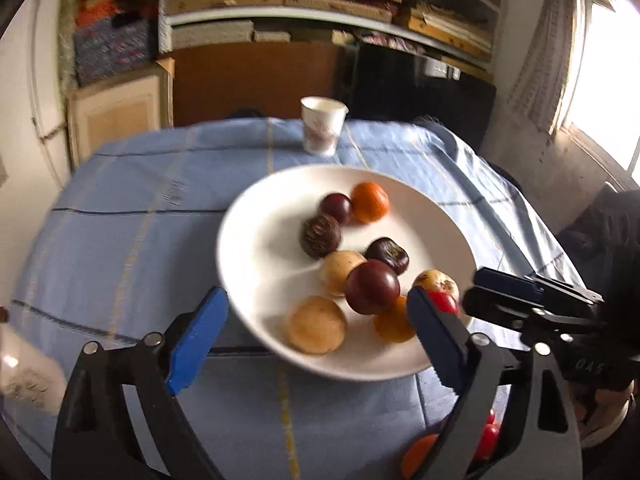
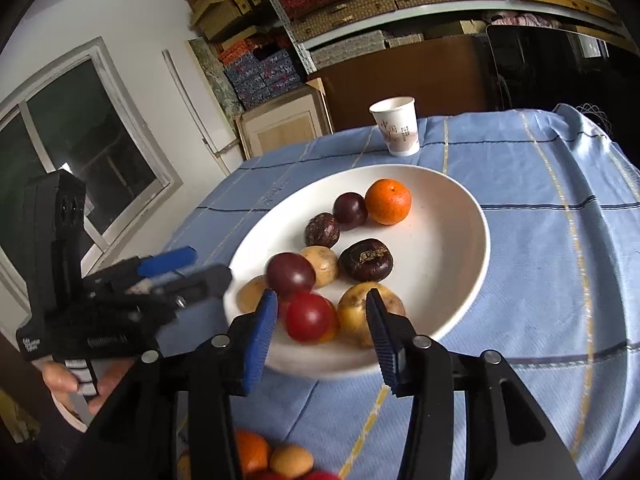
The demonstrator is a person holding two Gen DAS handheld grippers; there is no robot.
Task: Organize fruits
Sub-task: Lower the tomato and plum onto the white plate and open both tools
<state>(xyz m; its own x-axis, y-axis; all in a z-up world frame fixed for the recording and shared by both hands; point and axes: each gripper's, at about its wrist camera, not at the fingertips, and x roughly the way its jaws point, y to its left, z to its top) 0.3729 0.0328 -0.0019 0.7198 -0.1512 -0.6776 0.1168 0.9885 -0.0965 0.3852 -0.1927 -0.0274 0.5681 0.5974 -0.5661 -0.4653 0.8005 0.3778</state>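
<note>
Both my tools stand released: left tool (image 1: 316, 332), right tool (image 2: 322, 318). Next fruit should drop onto bare plate (image 2: 452, 240), upper right, avoiding the clustered pile.

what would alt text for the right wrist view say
A white plate of mixed fruit sits on a blue checked tablecloth, the open right hand-held gripper hovering at its near edge by a red fruit. A paper cup stands behind.

Left hand-held gripper (image 1: 316, 336), black arms, blue ribbed pads, silver screws, white lettering
</note>
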